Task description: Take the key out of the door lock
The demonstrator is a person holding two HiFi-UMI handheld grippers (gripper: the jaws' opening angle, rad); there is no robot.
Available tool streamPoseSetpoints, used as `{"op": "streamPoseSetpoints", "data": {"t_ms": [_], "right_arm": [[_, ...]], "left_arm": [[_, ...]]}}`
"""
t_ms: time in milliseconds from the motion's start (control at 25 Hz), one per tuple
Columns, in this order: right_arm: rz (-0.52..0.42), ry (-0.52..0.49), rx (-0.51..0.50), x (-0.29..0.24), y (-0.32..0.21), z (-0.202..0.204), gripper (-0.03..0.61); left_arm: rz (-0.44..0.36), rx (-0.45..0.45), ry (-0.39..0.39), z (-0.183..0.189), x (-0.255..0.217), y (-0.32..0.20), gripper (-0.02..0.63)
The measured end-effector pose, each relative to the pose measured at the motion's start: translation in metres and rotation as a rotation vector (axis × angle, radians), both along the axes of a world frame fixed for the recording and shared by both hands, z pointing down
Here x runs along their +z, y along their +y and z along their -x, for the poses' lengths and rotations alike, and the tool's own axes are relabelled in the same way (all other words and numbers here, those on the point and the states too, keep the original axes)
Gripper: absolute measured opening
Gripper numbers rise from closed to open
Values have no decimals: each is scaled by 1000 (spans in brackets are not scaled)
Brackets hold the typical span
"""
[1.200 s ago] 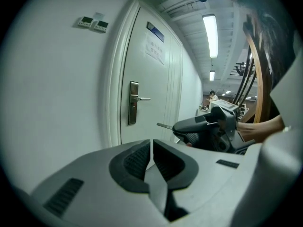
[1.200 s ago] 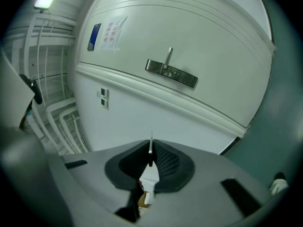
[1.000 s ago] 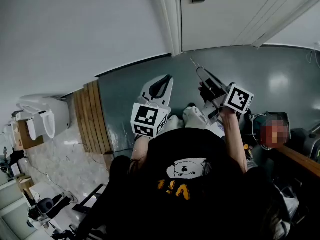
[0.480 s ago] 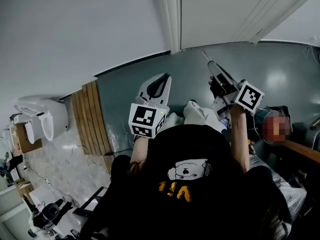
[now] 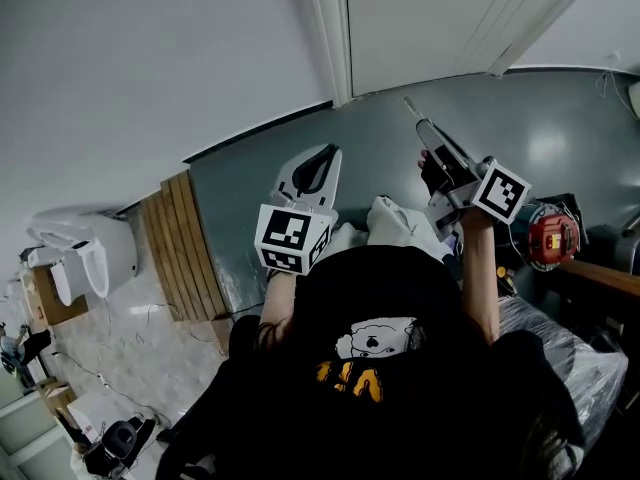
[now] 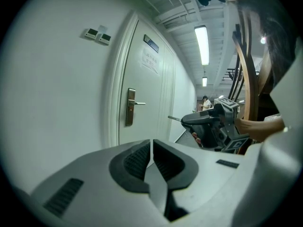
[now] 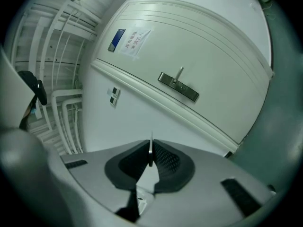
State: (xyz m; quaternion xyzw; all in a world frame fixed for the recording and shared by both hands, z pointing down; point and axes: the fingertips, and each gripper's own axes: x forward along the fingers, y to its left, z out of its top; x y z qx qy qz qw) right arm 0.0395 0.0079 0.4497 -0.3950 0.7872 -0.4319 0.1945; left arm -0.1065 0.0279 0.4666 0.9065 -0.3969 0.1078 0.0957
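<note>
My right gripper [image 5: 428,131] is held up in front of the white door [image 5: 450,18], shut on a thin metal key [image 5: 412,109] that sticks out past the jaws. In the right gripper view the key [image 7: 150,151] shows edge-on between the pads, and the door's lock plate with its handle [image 7: 178,86] stands some way off, apart from the key. The left gripper view shows the same lock plate [image 6: 129,107], the right gripper [image 6: 201,120] and the key [image 6: 173,118]. My left gripper [image 5: 322,160] is lower, to the left, shut on nothing [image 6: 151,151].
The door frame [image 5: 325,28] runs beside a white wall [image 5: 150,58]. A wooden slatted board [image 5: 185,243] and a white fixture [image 5: 85,248] lie at the left on the floor. A red device [image 5: 548,236] sits at the right. A person [image 6: 206,103] stands far down the corridor.
My right gripper with the key has shifted right and slightly away from the door's lock plate. The left gripper has hardly moved. The head view has drifted.
</note>
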Motion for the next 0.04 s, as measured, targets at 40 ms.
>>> {"op": "streamPoseSetpoints", "data": {"t_ms": [40], "right_arm": [[-1, -1, 0, 1, 0, 0, 20]], "left_arm": [[1, 5, -1, -1, 1, -1, 9]]}}
